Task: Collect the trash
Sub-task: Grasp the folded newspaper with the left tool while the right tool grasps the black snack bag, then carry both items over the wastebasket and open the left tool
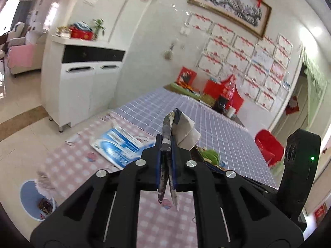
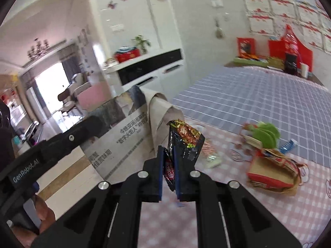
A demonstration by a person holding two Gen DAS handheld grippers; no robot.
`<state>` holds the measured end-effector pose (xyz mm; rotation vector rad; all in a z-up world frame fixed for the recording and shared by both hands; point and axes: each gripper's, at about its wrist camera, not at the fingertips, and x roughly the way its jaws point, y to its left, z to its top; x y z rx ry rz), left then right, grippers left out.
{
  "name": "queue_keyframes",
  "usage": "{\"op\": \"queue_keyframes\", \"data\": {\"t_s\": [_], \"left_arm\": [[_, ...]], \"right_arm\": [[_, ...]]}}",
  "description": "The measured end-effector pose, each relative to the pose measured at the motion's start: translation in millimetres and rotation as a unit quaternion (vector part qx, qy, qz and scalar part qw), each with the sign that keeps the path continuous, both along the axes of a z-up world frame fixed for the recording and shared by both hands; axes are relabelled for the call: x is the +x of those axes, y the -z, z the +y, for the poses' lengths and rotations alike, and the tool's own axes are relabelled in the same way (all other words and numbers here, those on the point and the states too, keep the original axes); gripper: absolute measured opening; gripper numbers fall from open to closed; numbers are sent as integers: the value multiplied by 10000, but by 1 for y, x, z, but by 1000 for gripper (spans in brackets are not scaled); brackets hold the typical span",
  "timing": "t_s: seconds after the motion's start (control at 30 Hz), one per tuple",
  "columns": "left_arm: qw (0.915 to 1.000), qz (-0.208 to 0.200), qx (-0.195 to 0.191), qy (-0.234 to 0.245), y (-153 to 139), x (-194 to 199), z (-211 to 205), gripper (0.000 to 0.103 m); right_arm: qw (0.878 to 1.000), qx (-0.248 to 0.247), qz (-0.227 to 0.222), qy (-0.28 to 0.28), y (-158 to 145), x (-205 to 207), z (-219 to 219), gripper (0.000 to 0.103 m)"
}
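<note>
My left tool (image 1: pixel 167 144) pinches folded newspaper (image 1: pixel 180 132); my right tool (image 2: pixel 167 155) clamps a black snack wrapper (image 2: pixel 184 138), both above the desk (image 1: pixel 161 223). Either thin piece may slip before reaching the bin (image 1: pixel 29 198).

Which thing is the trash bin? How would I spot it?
Find the table with the pink checked cloth. Look down at the floor beside its left corner: the bin is a round, pale blue tub, open on top, with a dark wrapper inside.
</note>
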<state>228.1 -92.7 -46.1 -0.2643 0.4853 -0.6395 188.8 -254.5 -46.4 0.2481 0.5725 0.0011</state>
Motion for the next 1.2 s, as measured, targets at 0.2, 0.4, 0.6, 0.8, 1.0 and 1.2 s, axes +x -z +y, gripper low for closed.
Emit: {"op": "queue_keyframes", "data": {"t_s": [0.2, 0.4, 0.6, 0.8, 1.0, 1.2], "left_arm": [[9979, -194, -200, -593, -16, -17, 70, 8], [9898, -307, -246, -1371, -21, -27, 147, 8], [9757, -5, -187, -2181, -2, -19, 223, 8], [9597, 480, -114, -2766, 36, -2, 283, 8], [9408, 1163, 54, -3183, 89, 27, 322, 8], [9243, 1786, 305, -3359, 140, 57, 340, 8]], "right_arm": [[9977, -140, -213, -625, -23, 10, 72, 10], [9890, -164, -244, -1448, -29, 36, 159, 10], [9755, -120, -14, -2197, -14, 59, 239, 10], [9613, -46, 474, -2713, 22, 82, 299, 10], [9467, 30, 1106, -3024, 72, 106, 340, 10], [9371, -49, 1522, -3141, 114, 132, 367, 10]]}}
